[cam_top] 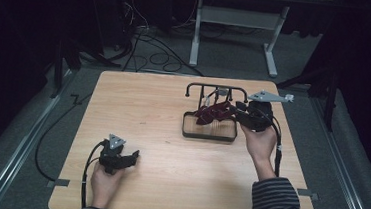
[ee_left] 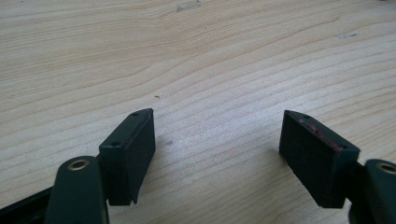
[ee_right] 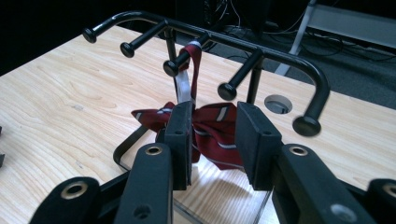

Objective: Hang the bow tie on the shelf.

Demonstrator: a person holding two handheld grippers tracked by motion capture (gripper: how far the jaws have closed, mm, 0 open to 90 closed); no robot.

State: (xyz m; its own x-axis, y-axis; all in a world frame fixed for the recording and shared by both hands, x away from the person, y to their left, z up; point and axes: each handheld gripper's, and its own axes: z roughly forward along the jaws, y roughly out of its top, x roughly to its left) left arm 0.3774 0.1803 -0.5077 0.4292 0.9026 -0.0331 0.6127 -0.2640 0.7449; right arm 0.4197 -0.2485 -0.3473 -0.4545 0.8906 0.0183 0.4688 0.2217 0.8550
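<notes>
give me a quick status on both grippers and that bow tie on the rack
Left gripper open, idle on bare table. Right gripper open around bow tie, pads not pressing. Tie's strap hangs on rack peg. Nothing in the way.

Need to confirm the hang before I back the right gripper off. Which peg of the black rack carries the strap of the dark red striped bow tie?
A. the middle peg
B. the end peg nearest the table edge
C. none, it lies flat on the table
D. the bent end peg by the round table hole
A: in the right gripper view the strap loops over the middle peg of the rack, and the bow tie hangs below it.
</notes>
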